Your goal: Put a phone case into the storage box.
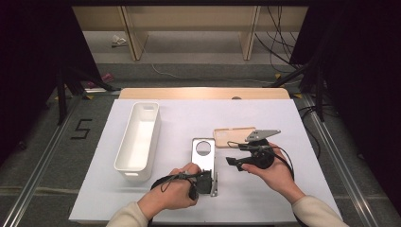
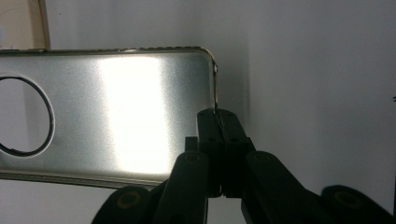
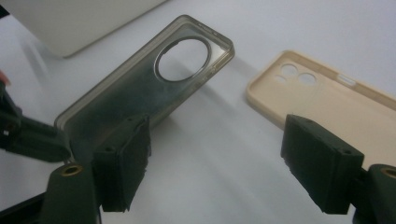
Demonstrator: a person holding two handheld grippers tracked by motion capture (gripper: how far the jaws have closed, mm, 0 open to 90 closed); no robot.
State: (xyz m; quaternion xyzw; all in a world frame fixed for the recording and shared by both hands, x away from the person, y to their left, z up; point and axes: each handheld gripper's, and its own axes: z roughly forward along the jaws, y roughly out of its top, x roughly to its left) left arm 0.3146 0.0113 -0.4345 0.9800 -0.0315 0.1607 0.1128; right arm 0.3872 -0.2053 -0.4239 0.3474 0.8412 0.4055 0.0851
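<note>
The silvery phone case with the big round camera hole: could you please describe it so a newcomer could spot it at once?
Start at the long white plastic bin on the white table; just right of it lies the silvery phone case, its near edge pinched by the left gripper. Unlike the beige phone case beyond it, it is shiny with one large circular cutout.

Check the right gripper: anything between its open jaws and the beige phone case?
Nothing visible. The right gripper hangs open just short of the beige phone case, with bare white table between them. The silver phone case, pinched at its edge by the left gripper, sits off to one side.
</note>
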